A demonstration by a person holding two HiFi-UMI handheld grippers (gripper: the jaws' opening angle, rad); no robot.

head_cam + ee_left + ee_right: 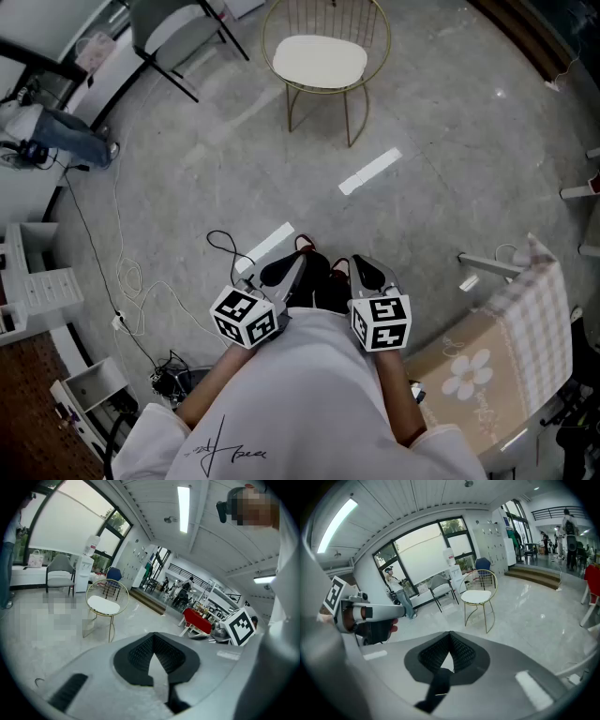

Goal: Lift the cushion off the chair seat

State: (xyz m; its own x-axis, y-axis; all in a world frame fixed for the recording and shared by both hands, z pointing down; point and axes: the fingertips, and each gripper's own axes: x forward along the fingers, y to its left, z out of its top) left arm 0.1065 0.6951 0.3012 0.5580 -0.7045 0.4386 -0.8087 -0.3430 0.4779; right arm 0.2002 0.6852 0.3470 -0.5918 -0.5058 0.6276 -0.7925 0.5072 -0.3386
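A round white cushion (320, 62) lies flat on the seat of a gold wire-frame chair (349, 111), which stands upright on the grey floor (422, 216).

Under you is a grey, polished floor (450, 112) that reflects the lamps. At its far side the golden wire chair (352, 120) stands on thin legs, and to the left of it a grey chair (173, 28). Near your feet a black cable (231, 247) and a white cable (131, 277) lie in loops. At your right stands a cardboard box (478, 375), at your left a white drawer unit (42, 286).
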